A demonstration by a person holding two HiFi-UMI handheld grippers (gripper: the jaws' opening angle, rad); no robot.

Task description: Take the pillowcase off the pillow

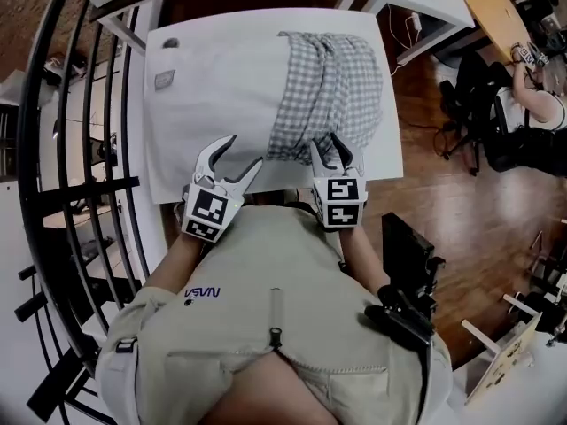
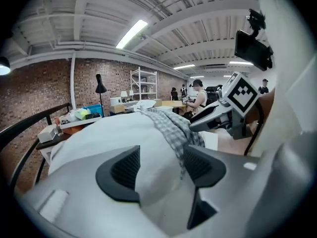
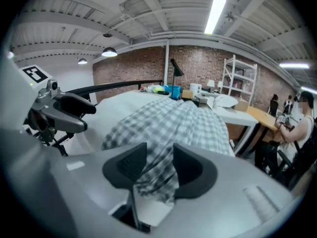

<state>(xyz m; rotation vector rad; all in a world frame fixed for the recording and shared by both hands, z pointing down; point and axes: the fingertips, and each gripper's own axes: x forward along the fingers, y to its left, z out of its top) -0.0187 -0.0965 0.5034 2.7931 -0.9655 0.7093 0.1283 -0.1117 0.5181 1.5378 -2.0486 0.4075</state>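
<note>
— Step in hand?

— Seems to be the stripping itself, roughly half done. Grey-and-white checked cloth pillowcase (image 1: 332, 87) bunched over the right part of the plump white pillow (image 1: 217, 78), lying flat just ahead of the person; left part already bare.

— And the grippers?

— Left hand-held gripper (image 1: 245, 150) open, astride the near edge of the pillow, not pressing. Right hand-held gripper (image 1: 330, 153) open as well, with a loose fold of the checked cloth hanging between the pads.

— Next move?

— Probably to close the left on the bare pillow as an anchor, to pinch the fold with the right, then to draw the cloth off toward the right. Calls for a firm pinch, otherwise risk of slipping.
</note>
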